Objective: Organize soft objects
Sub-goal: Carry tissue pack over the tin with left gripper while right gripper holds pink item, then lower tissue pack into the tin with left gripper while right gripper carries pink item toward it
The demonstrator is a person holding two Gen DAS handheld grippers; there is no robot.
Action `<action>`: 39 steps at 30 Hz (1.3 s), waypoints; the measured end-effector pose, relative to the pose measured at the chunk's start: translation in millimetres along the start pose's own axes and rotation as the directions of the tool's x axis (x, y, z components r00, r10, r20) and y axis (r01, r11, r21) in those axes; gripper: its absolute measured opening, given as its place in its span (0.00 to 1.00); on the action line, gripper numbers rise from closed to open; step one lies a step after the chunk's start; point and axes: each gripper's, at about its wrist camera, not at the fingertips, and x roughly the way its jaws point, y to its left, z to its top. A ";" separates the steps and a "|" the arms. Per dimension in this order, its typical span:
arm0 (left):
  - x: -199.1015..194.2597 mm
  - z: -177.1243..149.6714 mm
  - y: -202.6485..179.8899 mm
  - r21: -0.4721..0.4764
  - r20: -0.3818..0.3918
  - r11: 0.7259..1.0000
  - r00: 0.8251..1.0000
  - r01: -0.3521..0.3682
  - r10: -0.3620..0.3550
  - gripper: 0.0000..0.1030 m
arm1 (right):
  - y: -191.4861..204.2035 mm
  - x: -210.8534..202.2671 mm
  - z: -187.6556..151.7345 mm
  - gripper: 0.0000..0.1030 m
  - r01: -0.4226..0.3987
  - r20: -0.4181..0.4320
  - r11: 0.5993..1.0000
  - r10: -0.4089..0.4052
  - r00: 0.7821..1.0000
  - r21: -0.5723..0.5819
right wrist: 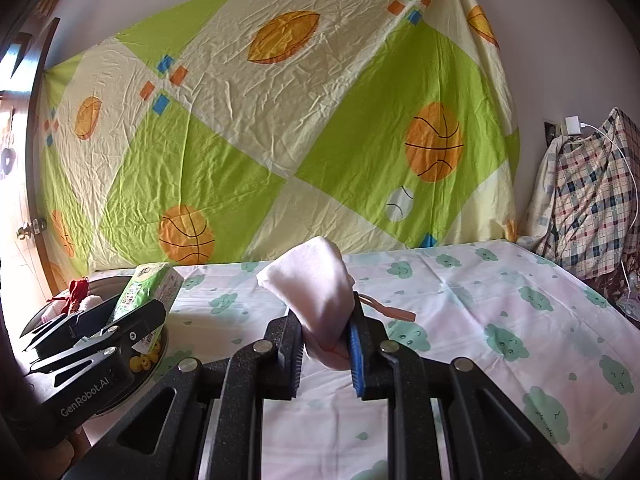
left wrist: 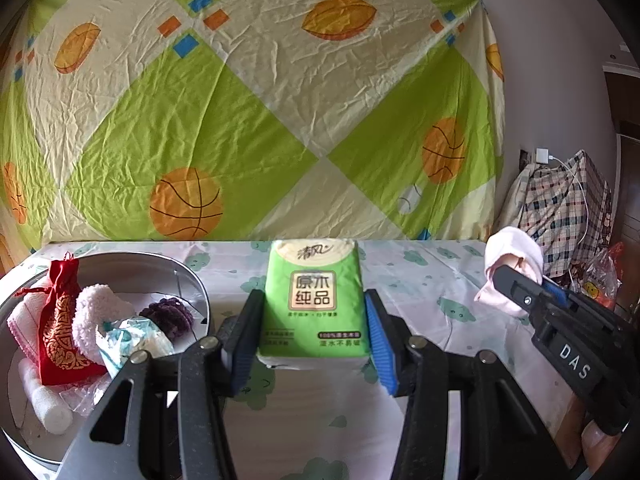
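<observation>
My left gripper (left wrist: 314,312) is shut on a green tissue pack (left wrist: 313,300), held above the table; the same tissue pack (right wrist: 150,292) shows at the left of the right wrist view. My right gripper (right wrist: 324,332) is shut on a folded pale pink cloth (right wrist: 316,280), which sticks up between its fingers; that pink cloth (left wrist: 512,268) appears at the right of the left wrist view. At the left stands a round metal tin (left wrist: 192,280) holding a red pouch (left wrist: 62,320), a white fluffy piece (left wrist: 94,312), a purple knitted piece (left wrist: 170,316) and wrapped items.
The table carries a white cloth with green cloud prints (right wrist: 500,320). A small brown strap (right wrist: 394,312) lies on it beyond the right gripper. A green-and-cream sheet (left wrist: 260,100) hangs behind. A plaid bag (left wrist: 568,208) and a charger cable (right wrist: 624,152) are at the far right.
</observation>
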 end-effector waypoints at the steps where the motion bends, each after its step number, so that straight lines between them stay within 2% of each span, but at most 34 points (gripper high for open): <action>1: -2.3 -0.3 1.1 0.000 0.008 1.000 1.000 -0.008 0.008 0.48 | 2.0 -0.3 0.0 0.20 -0.002 0.002 1.000 0.002 1.000 -0.004; 12: -16.0 -3.1 20.3 -0.034 0.035 0.998 0.998 -0.059 0.060 0.48 | 19.3 0.0 -2.4 0.20 -0.045 -0.004 0.998 0.045 0.999 -0.043; 39: -41.4 -7.1 49.1 -0.028 0.058 0.992 0.990 -0.125 0.126 0.48 | 69.1 -6.9 -11.0 0.21 -0.159 -0.013 0.983 0.159 0.987 -0.089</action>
